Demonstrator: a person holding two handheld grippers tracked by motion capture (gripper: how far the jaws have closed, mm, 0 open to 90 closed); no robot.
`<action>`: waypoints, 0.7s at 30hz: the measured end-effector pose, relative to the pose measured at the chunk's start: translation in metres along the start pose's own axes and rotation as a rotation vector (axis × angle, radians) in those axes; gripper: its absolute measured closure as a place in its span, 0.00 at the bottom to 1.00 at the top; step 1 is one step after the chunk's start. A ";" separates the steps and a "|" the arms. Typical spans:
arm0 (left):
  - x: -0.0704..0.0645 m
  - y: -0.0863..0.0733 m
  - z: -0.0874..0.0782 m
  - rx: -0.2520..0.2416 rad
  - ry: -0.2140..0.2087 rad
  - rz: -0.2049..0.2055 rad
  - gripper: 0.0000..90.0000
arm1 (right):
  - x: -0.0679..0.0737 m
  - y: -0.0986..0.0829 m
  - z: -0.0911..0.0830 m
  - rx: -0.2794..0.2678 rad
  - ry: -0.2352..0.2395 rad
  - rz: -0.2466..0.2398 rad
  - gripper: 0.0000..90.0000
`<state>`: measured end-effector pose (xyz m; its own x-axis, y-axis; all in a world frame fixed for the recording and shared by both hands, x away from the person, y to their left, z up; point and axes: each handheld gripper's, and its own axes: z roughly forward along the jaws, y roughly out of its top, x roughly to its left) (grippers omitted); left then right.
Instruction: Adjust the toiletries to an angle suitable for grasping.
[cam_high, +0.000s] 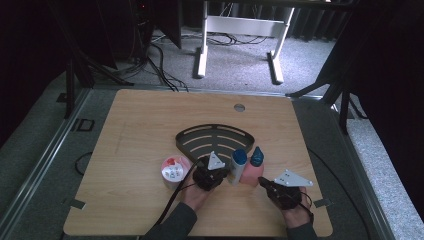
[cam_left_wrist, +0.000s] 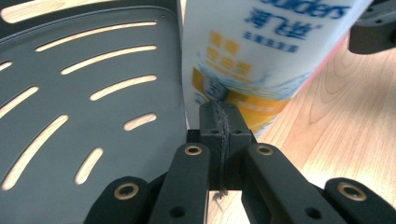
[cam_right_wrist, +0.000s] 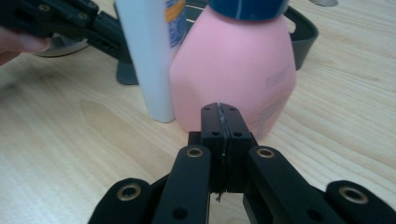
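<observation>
Both claws pressed closed, empty. Left claw (cam_high: 212, 176) against white tube (cam_high: 238, 167); right claw (cam_high: 280, 192) near pink bottle (cam_high: 253, 171). Both stand on bench (cam_high: 145, 130) beside empty black rack (cam_high: 215, 139); round tub (cam_high: 174, 170) apart. Goal unstated; likely nothing loaded yet.

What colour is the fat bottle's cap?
Dark blue, on the squat pink plastic bottle; the right gripper view shows it best.

I'm seeing a white tube (cam_high: 237, 167) standing upright, touching a pink bottle (cam_high: 252, 172) at its three o'clock, both at the rack's (cam_high: 215, 137) five o'clock.
</observation>
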<state>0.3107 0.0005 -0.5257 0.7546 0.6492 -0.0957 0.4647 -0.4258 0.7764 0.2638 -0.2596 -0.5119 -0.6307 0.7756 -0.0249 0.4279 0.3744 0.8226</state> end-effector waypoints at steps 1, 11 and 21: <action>-0.001 0.001 0.001 0.000 -0.001 -0.003 1.00 | -0.002 0.000 0.001 0.000 -0.004 0.003 1.00; -0.005 0.006 0.010 -0.001 -0.022 -0.001 1.00 | -0.018 0.002 0.004 0.000 -0.059 0.034 1.00; -0.004 0.005 -0.010 -0.023 -0.027 0.015 0.94 | -0.014 -0.005 -0.001 -0.004 -0.056 0.020 0.99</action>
<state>0.3054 0.0027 -0.5150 0.7741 0.6250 -0.1004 0.4425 -0.4209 0.7918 0.2695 -0.2734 -0.5152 -0.5852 0.8099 -0.0401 0.4373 0.3569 0.8254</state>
